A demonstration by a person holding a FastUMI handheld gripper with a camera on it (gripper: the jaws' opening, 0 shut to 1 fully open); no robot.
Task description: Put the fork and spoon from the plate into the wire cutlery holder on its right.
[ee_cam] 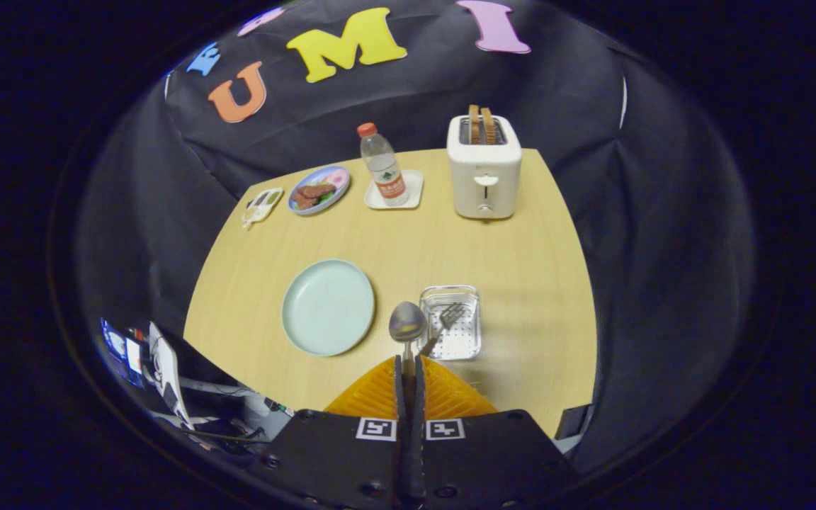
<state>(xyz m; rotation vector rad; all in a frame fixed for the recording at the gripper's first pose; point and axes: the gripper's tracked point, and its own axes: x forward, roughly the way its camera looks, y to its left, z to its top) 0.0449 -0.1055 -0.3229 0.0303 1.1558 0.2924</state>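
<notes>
Jaws grip the spoon (408, 322); fork (445, 322) leans in the wire cutlery holder (450, 322); plate (328, 306) bare.

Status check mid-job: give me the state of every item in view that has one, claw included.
Claw: shut on the metal spoon's handle.
Metal spoon: held, bowl sticking out ahead of the fingers.
Metal fork: leaning in the wire cutlery holder.
Round pale green plate: empty.
White toaster: two slices up.
Clear plastic water bottle: capped, upright.

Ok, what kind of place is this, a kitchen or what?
Probably a staged kitchen table in a cloth-walled booth: a toaster, a plate and a wire holder. The gripper is shut on a spoon.
</notes>
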